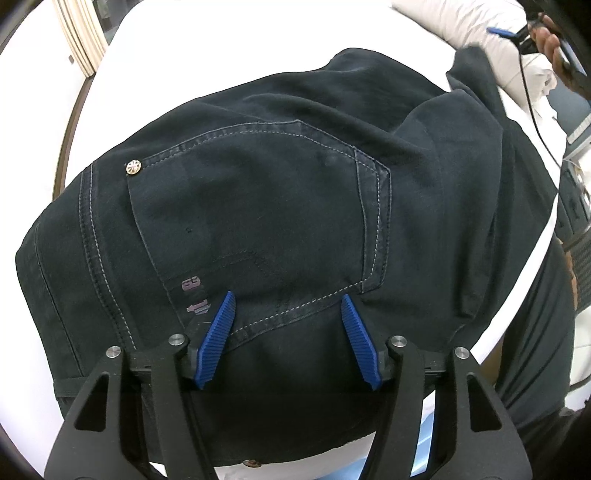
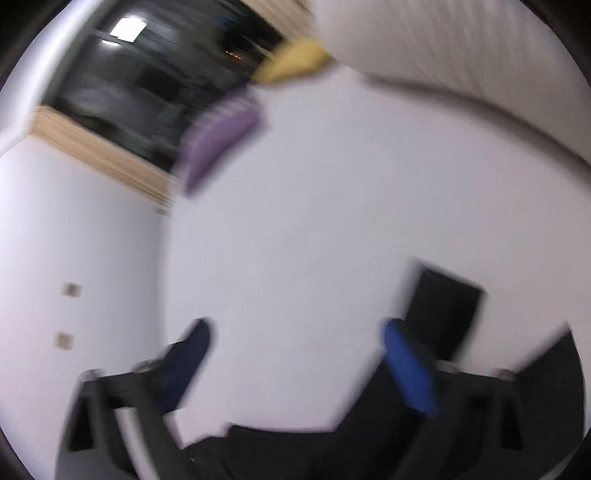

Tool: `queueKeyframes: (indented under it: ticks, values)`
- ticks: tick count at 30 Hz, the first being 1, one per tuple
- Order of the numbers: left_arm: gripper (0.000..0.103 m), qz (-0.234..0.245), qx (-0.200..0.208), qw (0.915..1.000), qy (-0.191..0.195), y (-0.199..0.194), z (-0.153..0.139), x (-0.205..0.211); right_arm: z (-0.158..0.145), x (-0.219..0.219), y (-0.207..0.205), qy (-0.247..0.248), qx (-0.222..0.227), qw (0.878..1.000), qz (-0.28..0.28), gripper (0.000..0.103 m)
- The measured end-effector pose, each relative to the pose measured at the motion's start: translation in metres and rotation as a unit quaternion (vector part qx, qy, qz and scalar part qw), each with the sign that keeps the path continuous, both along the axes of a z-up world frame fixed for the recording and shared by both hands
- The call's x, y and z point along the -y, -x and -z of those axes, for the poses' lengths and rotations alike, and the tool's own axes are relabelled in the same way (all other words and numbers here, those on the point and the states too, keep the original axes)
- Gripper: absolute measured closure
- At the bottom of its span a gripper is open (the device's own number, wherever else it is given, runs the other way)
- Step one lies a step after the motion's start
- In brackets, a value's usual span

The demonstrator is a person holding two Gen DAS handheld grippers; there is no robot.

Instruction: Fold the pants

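Observation:
Dark navy pants (image 1: 258, 192) lie spread on a white bed (image 1: 122, 74), back pocket up, a metal rivet (image 1: 133, 168) at the pocket corner. My left gripper (image 1: 288, 306) is open with its blue fingers just above the pocket's lower seam, holding nothing. My right gripper (image 2: 295, 328) is open and empty above the white sheet; that view is blurred by motion. Dark cloth of the pants (image 2: 280, 443) shows along the bottom edge there. The right gripper also shows far off in the left wrist view (image 1: 498, 33), held in a hand.
A white pillow (image 1: 461, 29) lies at the bed's far right. A purple item (image 2: 221, 140) and a yellow one (image 2: 295, 59) lie near a pillow (image 2: 461, 48). A dark rectangular thing (image 2: 443, 317) lies on the sheet. A cable (image 1: 535, 110) hangs at the right.

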State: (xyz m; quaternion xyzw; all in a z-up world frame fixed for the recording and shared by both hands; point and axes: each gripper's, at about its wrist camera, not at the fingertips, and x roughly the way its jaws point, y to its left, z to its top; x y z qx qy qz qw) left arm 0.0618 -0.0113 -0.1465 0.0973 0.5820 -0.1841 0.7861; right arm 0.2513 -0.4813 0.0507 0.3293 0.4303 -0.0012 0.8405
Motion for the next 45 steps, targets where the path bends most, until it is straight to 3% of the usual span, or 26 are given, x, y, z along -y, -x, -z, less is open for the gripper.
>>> queueKeyframes:
  ticks: [2, 3, 5, 9, 12, 19, 22, 24, 26, 32, 39, 42, 45]
  values:
    - [0.045, -0.001, 0.001, 1.0000, 0.002, 0.000, 0.000, 0.000, -0.006, 0.009, 0.006, 0.030, 0.013, 0.999, 0.025, 0.003]
    - [0.045, 0.000, 0.002, 1.0000, 0.002, 0.000, 0.000, -0.001, -0.003, 0.015, 0.018, 0.026, 0.019, 0.999, 0.035, 0.012]
    - [0.044, 0.003, 0.002, 1.0000, 0.005, 0.001, 0.000, -0.002, 0.015, 0.034, 0.039, -0.017, 0.018, 0.999, 0.044, 0.029]
    - [0.043, 0.005, 0.001, 1.0000, 0.006, 0.001, 0.000, -0.002, 0.066, 0.069, 0.105, -0.093, 0.026, 0.989, 0.111, 0.048]
    - [0.042, 0.008, 0.001, 1.0000, 0.003, 0.000, 0.000, 0.001, 0.116, 0.077, 0.133, -0.155, 0.002, 0.979, 0.133, 0.049]
    - [0.042, 0.004, -0.001, 1.0000, -0.003, -0.003, 0.001, 0.006, 0.170, 0.074, 0.105, -0.213, -0.033, 0.965, 0.147, 0.053]
    - [0.042, 0.005, -0.001, 1.0000, -0.003, -0.003, 0.001, 0.006, 0.176, 0.068, 0.095, -0.220, -0.034, 0.964, 0.142, 0.064]
    - [0.042, 0.006, -0.001, 1.0000, -0.002, -0.003, 0.000, 0.005, 0.181, 0.067, 0.086, -0.222, -0.034, 0.964, 0.142, 0.088]
    - [0.042, 0.005, -0.001, 1.0000, 0.000, -0.003, 0.000, 0.006, 0.180, 0.063, 0.076, -0.218, -0.039, 0.965, 0.142, 0.094]
    - [0.042, 0.005, 0.002, 1.0000, 0.002, -0.003, 0.000, 0.004, 0.148, 0.072, 0.103, -0.164, 0.010, 0.973, 0.163, 0.098]
    - [0.042, 0.004, 0.003, 0.9999, 0.009, -0.002, 0.000, 0.003, 0.113, 0.081, 0.198, -0.138, 0.059, 0.964, 0.218, 0.098]
    - [0.042, 0.008, 0.004, 0.9999, 0.009, -0.002, 0.000, 0.003, 0.127, 0.085, 0.248, -0.129, 0.042, 0.957, 0.257, 0.099]
    - [0.042, 0.010, 0.002, 0.9999, 0.011, -0.002, -0.001, 0.003, 0.158, 0.095, 0.298, -0.139, 0.002, 0.937, 0.321, 0.099]
